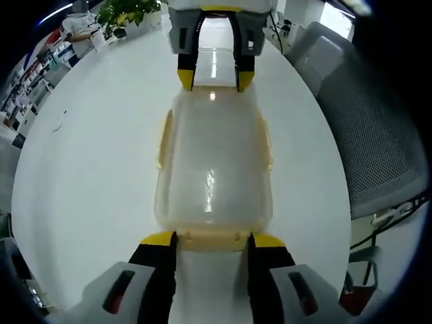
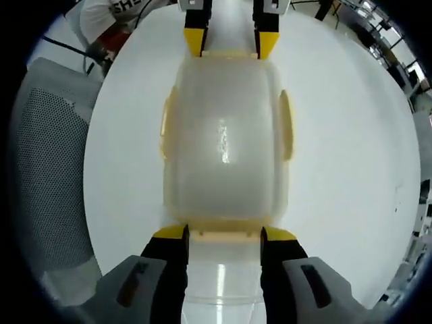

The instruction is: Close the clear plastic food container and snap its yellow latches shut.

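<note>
The clear plastic container (image 1: 213, 162) lies lengthwise on the round white table (image 1: 94, 169), its lid on top. Pale yellow latches (image 1: 164, 138) hang along its long sides, and another sits at each short end. My left gripper (image 1: 213, 240) is open at the near short end, its yellow fingertips (image 1: 158, 239) flanking the end latch (image 1: 212, 238). The right gripper (image 1: 215, 79) stands at the far end, facing me. In the right gripper view the container (image 2: 224, 155) runs away from my right gripper (image 2: 223, 234), which is open around its end latch (image 2: 224, 235). The left gripper (image 2: 230, 42) is opposite.
A grey mesh office chair (image 1: 368, 135) stands beside the table, also the chair (image 2: 50, 162) at the left of the right gripper view. Potted plants (image 1: 125, 12) and small items sit at the table's far edge. A person's white shirt (image 2: 111, 13) shows beyond the table.
</note>
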`<state>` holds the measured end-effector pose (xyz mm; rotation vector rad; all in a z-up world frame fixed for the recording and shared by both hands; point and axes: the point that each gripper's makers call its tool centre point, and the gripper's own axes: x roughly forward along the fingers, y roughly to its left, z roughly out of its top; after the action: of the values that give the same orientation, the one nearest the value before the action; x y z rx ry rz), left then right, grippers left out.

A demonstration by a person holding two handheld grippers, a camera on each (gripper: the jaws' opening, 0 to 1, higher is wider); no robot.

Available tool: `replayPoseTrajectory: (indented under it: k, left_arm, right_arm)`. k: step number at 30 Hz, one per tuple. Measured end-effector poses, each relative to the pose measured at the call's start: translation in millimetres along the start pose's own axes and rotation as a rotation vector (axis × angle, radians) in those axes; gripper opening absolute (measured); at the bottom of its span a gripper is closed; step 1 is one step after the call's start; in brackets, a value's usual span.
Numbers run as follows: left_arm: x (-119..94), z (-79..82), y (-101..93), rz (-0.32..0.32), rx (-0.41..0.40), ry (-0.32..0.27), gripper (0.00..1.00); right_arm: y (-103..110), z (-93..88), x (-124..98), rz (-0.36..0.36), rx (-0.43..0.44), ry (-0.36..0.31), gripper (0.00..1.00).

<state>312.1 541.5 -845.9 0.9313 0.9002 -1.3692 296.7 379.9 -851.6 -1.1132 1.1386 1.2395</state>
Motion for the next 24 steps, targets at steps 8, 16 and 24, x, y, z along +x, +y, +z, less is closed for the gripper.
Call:
replayPoseTrajectory:
  k: [8,16,24]
  left_arm:
    - [-0.4,0.9,-1.2,0.001,0.003,-0.013,0.35]
    - [-0.6,0.4,-1.5,0.004,-0.021,0.014,0.35]
    - [-7.9,-3.5,-4.2,-0.004,-0.026,0.028,0.35]
  right_arm:
    - [-1.3,-0.9,-1.6,0.009,-0.013,-0.04,0.38]
    - [-3.3,0.2,-1.1,-0.001,-0.004,-0.046,0.38]
    - [-1.4,7.7,-6.0,-0.008,-0.032,-0.087,0.38]
